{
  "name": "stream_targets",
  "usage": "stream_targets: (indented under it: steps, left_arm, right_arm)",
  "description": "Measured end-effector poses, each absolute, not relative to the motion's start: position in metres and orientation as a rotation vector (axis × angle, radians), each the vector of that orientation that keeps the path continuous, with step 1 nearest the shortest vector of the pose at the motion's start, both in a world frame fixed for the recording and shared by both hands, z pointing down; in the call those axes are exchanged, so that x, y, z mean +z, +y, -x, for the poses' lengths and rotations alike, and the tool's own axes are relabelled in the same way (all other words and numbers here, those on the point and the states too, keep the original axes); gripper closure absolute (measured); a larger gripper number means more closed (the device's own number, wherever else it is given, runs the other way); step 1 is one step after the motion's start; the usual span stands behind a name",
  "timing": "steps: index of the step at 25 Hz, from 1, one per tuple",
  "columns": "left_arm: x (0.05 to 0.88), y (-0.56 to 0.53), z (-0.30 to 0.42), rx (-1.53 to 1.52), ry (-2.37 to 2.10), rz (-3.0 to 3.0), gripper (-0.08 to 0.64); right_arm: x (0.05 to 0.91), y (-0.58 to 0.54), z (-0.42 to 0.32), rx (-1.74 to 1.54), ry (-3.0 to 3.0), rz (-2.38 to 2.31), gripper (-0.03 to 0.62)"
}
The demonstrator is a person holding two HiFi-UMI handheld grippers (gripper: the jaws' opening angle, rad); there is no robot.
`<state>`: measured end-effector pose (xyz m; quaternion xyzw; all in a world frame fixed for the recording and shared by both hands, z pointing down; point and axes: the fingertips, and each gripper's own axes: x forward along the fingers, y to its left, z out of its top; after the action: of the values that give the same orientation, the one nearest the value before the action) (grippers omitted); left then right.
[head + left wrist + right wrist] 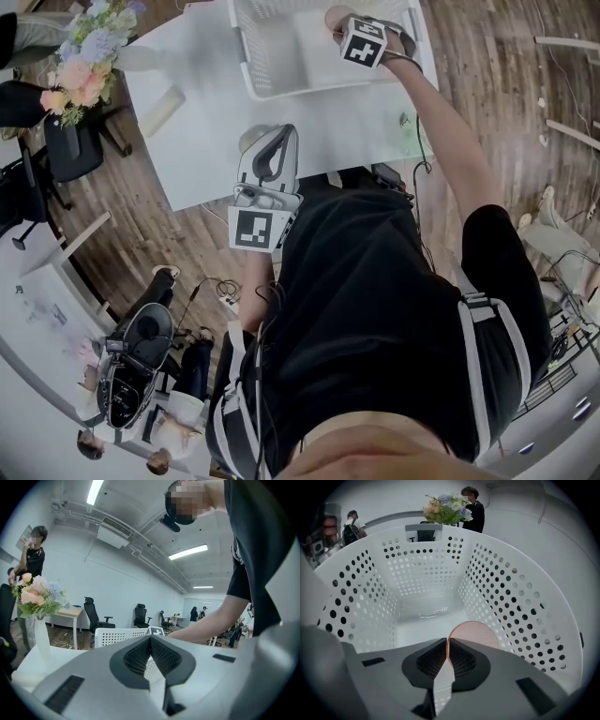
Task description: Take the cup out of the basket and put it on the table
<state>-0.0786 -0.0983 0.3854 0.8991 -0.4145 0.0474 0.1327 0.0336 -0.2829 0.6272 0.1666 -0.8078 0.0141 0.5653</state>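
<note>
Right gripper (447, 654) is down inside the white perforated basket (423, 576), pointing steeply down. Its fingers (465, 660) are nearly together, pinching the near wall of the pink cup (477, 631): a thin strip of pink rim shows between the pads. So it has a closed grip on the cup.

The cup is still in the basket, at about 5 o'clock on the basket floor in the right gripper view and close to the right-hand wall, mouth facing up. I can't tell whether its base is on the floor or just off it.

In the head view the basket (246, 58) sits at the 12 o'clock end of the white desk (202, 141). The right gripper (339, 21) reaches in at the basket's 3 o'clock side, and the cup (336, 14) is mostly hidden behind the marker cube.

Left gripper (278, 141) hangs at 6 o'clock from the basket, over the near desk edge and roughly level. Its fingers (136, 656) are closed tip to tip with nothing between them.

Flowers (82, 64) are at 9 o'clock from the basket, off the desk's far left corner.
</note>
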Motion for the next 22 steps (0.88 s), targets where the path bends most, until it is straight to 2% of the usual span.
stream_targets:
  steps: [9, 22]
  left_arm:
    - [0.382, -0.098, 0.078, 0.151, -1.206, -2.605, 0.538]
    - [0.363, -0.071, 0.057, 0.090, -1.182, -2.683, 0.538]
  right_arm:
    - [0.592, -0.285, -0.025, -0.021, -1.934, -0.427, 0.558]
    - [0.465, -0.249, -0.030, -0.121, -2.155, -0.655, 0.559]
